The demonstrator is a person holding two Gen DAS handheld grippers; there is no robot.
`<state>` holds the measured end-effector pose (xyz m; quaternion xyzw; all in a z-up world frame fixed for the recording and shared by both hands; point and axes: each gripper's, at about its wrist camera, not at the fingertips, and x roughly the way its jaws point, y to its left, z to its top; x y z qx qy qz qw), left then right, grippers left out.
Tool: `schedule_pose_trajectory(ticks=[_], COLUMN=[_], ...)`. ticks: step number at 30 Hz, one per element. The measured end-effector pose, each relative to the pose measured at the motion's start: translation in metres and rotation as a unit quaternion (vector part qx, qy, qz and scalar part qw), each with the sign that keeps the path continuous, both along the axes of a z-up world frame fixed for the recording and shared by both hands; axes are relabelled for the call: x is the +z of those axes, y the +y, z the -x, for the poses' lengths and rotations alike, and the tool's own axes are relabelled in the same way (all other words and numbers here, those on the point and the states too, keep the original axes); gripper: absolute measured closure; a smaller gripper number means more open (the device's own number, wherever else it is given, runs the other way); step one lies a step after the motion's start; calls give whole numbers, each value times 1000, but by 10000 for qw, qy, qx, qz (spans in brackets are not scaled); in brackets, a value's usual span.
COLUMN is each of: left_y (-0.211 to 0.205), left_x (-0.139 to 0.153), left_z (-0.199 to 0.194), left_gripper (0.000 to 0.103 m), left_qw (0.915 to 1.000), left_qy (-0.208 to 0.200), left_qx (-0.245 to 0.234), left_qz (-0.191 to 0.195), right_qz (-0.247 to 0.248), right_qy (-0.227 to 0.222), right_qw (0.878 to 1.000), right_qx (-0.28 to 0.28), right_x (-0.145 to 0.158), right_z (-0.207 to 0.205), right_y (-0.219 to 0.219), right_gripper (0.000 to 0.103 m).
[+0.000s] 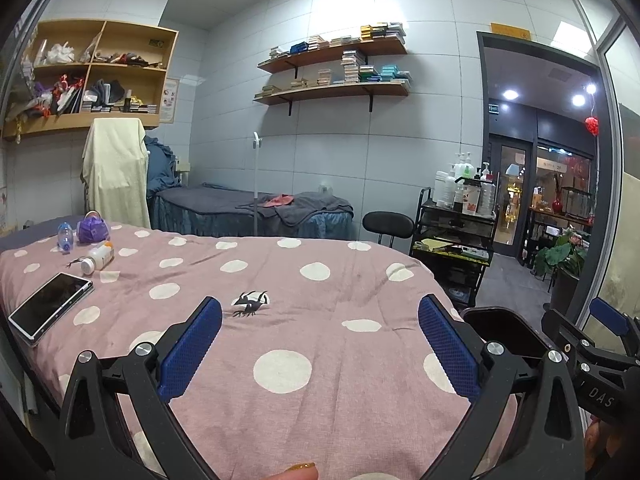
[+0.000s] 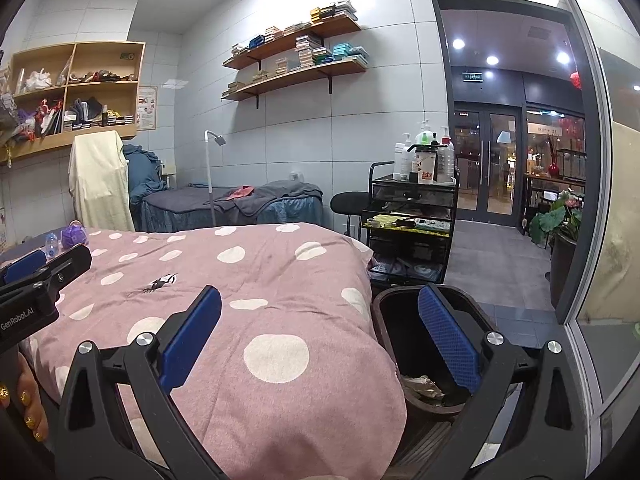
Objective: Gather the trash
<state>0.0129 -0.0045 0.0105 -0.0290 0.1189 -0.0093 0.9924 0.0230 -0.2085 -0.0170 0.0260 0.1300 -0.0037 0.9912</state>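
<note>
- Across the lower half of both views, a bed under a pink polka-dot blanket [image 1: 320, 280] is filling the frame.
- At the bottom of the left wrist view, the left gripper [image 1: 320, 350] is hovering over the blanket with its blue pads spread wide and nothing between them.
- At the bottom of the right wrist view, the right gripper [image 2: 320, 346] is likewise standing wide and empty, its left pad over the blanket and its right pad over a dark trash bin [image 2: 404, 344].
- The bin is sitting on the floor just beside the bed's edge at lower right, with crumpled paper [image 2: 422, 386] lying inside it.
- Toward the left edge of the left wrist view, the trash is lying on the blanket: a white pill bottle [image 1: 97, 258] on its side, a clear plastic bottle [image 1: 65, 237] and a crumpled purple wrapper [image 1: 93, 229] near it.
- A phone [image 1: 50, 304] is resting face up at lower left, apart from the bottles.
- A small black scrap [image 1: 250, 303] is lying on the blanket just beyond the left gripper's left pad.
- At right of centre, a black trolley [image 1: 456, 240] is carrying pump bottles.
</note>
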Motion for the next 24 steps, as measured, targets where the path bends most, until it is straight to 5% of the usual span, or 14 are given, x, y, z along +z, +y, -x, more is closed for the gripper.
schedule_pose_trajectory(ticks=[24], left_y=[1], left_x=[2], left_z=[2], left_gripper=[6], left_qw=[10000], left_qy=[12], left_qx=[43], left_qz=[-55], right_qz=[-151], right_qy=[140], right_qw=[9998], right_qx=[15], right_x=[-4], right_z=[-6], right_y=[-5], right_gripper=[6])
